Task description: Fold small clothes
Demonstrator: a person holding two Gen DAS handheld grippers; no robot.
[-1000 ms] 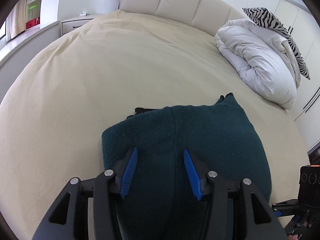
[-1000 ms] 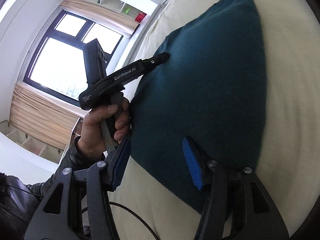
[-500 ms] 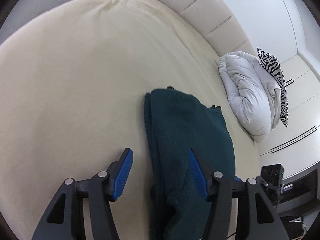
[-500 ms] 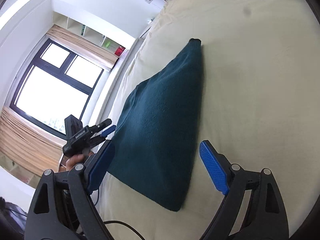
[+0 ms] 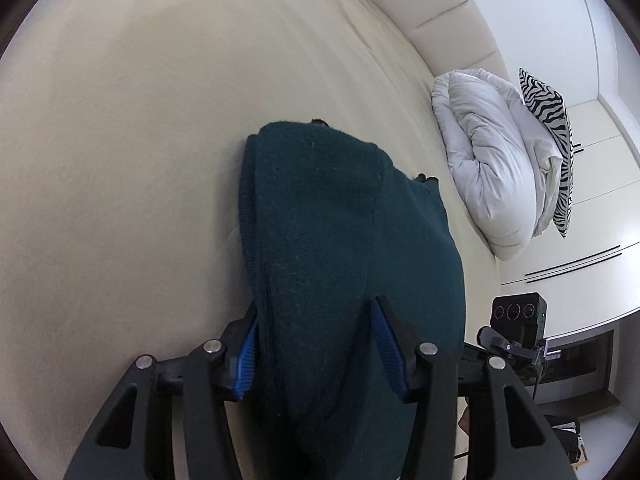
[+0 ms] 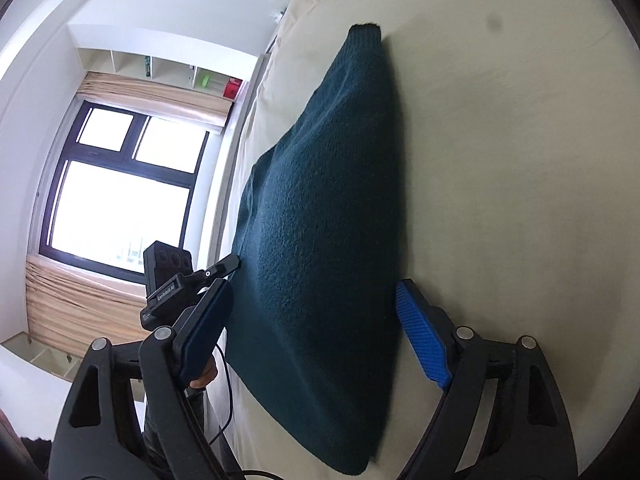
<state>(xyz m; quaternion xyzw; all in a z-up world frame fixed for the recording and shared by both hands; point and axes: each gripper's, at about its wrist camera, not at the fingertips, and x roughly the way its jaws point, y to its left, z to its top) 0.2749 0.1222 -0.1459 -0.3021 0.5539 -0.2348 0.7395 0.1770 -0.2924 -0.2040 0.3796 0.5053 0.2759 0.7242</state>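
Bedroom, cream-covered bed [image 5: 140, 128] as work surface, padded headboard [image 5: 440, 20] along its far edge. Left wrist view, left to right: bare cream sheet; left gripper [image 5: 314, 332] low in the frame, blue pads [image 5: 384, 336] either side of the near edge of a dark green knitted garment [image 5: 340, 232]; its jaws have just been closing, the left pad touching the thick folded edge, the right pad lying on the knit surface; whether they actually pinch the fabric cannot be told. Garment folded, layered edge along its left side, lying flat on the sheet and running away from the gripper. Beyond it to the right, well apart, a rolled white duvet [image 5: 492, 164] with a zebra-print pillow [image 5: 552, 136] leaning against it; the right gripper's body at the lower right edge. Right wrist view, left to right: window [image 6: 116, 196] with beige blind, wall shelves above; the left gripper held at the garment's [image 6: 328, 240] left edge; right gripper [image 6: 316, 328] wide apart, jaws just narrowed a little, pads [image 6: 420, 340] straddling the garment's near end without pressing it; bare sheet to the right.
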